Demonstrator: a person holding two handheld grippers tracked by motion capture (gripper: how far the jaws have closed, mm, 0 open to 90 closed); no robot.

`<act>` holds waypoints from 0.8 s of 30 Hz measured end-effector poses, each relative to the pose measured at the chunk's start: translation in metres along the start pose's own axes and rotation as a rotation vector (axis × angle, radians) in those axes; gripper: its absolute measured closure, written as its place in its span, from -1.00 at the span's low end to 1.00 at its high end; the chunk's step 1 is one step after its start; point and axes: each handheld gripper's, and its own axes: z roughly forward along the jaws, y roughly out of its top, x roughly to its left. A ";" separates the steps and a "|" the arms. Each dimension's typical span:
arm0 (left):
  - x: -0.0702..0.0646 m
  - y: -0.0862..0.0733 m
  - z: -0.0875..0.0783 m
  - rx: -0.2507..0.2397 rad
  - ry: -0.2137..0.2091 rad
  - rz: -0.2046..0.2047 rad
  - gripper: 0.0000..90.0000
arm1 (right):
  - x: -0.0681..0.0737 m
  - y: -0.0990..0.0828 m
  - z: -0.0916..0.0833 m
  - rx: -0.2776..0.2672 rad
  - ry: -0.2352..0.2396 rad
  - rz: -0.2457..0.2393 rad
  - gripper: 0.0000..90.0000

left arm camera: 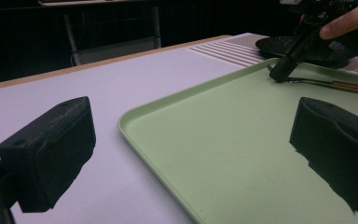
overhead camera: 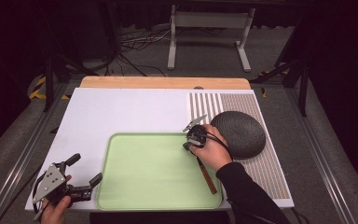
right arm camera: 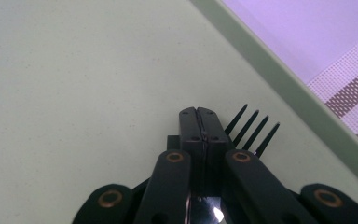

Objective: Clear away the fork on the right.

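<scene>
**Fork pinned at the tray's right edge**

My right gripper (overhead camera: 189, 140) is clamped on a fork (right arm camera: 252, 132) near the green tray's (overhead camera: 121, 140) right edge; my own view shows its 4 tines, the high view its wooden handle. My left gripper (overhead camera: 85, 172) stands open at the desk's near-left corner.

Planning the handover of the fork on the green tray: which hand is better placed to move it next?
Right. The right tool is shut on the fork lying in the tray; the left tool waits open at the tray's left edge.
</scene>
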 end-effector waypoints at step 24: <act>0.000 0.000 0.000 0.001 0.000 0.003 -0.98 | -0.021 -0.014 -0.011 0.004 -0.060 0.065 1.00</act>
